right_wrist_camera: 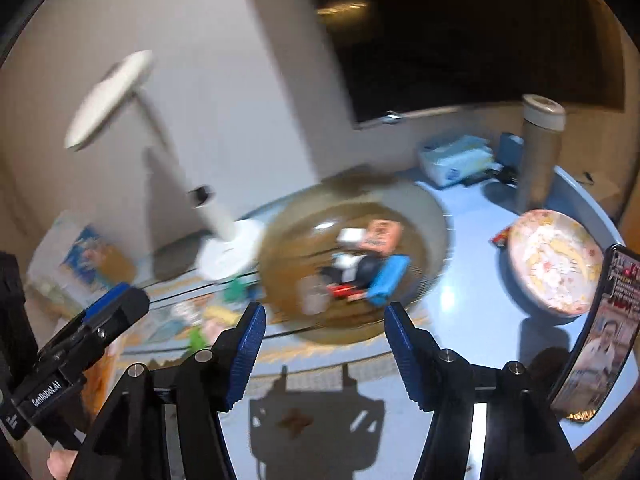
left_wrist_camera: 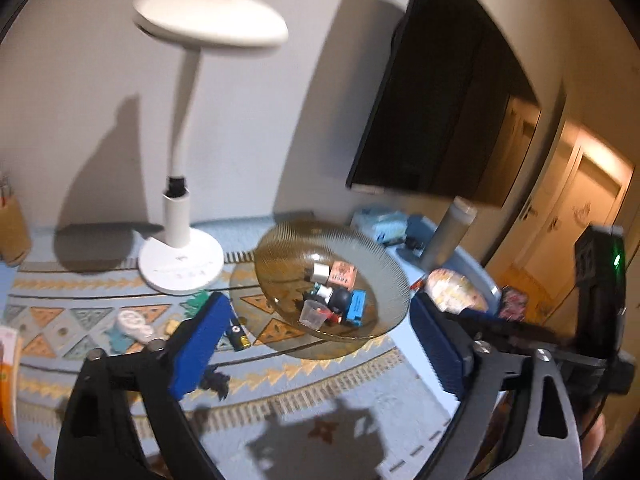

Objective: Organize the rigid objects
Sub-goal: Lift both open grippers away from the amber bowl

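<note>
Reaching next for the battery (left_wrist_camera: 239,336) at eight o'clock of the glass bowl (left_wrist_camera: 280,240), approach low; both grippers gape, empty.

I see an amber, see-through bowl (left_wrist_camera: 280,252) with fine ribbed lines on its wall. Inside it lie a bright blue block (left_wrist_camera: 356,307), a peach-orange box (left_wrist_camera: 342,273), a white cube (left_wrist_camera: 320,271) and a small clear cup (left_wrist_camera: 313,313). Left of the bowl stands a white lamp (left_wrist_camera: 180,216). Under the bowl, a pale blue cloth (left_wrist_camera: 340,392) carries orange and grey triangle bands. Right of the bowl sits a pink flowered dish (right_wrist_camera: 554,262). My tongs (left_wrist_camera: 318,354) are black with ridged blue pads.
</note>
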The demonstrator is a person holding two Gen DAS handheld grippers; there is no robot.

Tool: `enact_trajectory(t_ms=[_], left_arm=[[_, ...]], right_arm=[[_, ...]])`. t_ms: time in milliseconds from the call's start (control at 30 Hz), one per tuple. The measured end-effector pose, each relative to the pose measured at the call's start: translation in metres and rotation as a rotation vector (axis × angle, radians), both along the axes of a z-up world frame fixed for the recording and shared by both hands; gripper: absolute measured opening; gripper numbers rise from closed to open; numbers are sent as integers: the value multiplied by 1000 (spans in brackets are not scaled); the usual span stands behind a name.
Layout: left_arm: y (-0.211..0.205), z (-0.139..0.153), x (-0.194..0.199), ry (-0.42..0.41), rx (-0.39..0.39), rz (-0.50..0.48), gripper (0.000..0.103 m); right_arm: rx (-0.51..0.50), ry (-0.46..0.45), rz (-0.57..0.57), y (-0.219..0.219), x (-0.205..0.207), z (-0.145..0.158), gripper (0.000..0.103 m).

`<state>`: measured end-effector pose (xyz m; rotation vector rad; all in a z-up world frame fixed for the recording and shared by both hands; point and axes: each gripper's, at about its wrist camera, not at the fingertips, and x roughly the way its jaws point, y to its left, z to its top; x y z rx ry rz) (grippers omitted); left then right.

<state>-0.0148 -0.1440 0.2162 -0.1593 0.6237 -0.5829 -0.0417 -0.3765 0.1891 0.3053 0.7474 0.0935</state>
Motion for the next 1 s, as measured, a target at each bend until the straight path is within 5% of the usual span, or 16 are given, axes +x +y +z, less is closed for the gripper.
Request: enact_trajectory(t_ms=[167, 500, 733, 1000], left_arm=[[49, 23, -41, -46, -90, 51, 102], [122, 28, -90, -57, -162, 158, 102], [156, 14, -98, -24, -172, 217, 102], [165, -29, -65, 19, -77, 248, 102]], right_arm=[[-35, -61, 71, 48, -41, 15, 84], [-55, -77, 179, 107, -88, 15, 85], [-6, -67, 176, 105, -90, 6, 85], [27, -36, 128, 89, -57, -18, 85]])
